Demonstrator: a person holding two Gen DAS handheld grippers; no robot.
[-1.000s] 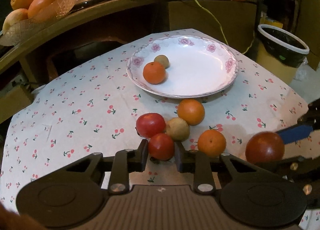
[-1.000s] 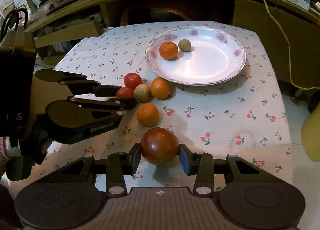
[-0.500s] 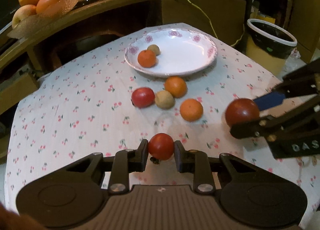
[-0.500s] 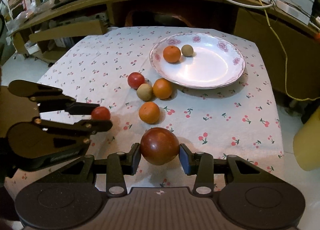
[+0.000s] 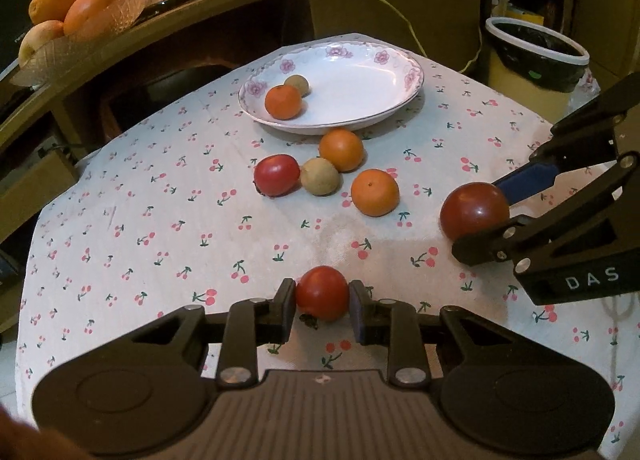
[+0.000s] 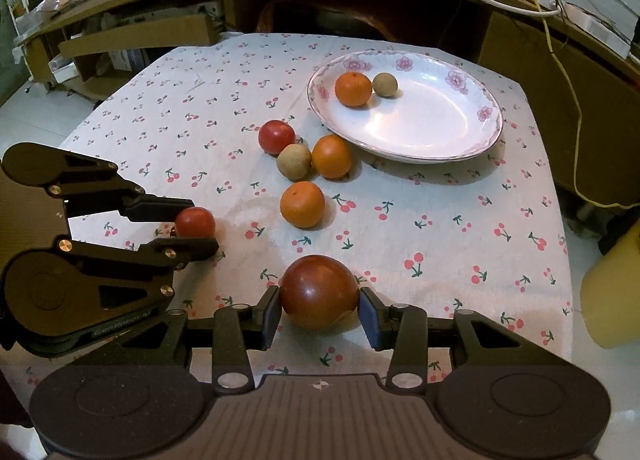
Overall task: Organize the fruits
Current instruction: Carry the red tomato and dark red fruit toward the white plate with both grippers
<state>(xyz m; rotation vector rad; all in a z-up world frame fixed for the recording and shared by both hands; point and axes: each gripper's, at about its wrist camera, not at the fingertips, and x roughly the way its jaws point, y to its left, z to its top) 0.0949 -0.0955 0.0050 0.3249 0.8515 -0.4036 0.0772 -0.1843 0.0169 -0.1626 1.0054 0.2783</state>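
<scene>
Fingers (image 5: 285, 308) gripping tomato (image 5: 322, 292), plate (image 5: 360, 99) holding orange (image 5: 283, 101)

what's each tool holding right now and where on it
Left tool: small red tomato, pinched across its sides. Right tool: large dark red fruit, likewise across its sides.

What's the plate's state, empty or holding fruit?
Holding fruit. The plate has an orange and a small tan fruit near its far-left rim; the rest of it is bare.

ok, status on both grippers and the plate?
Left gripper shut on small red fruit. Right gripper shut on dark red fruit. Plate holds two; path clear.
</scene>
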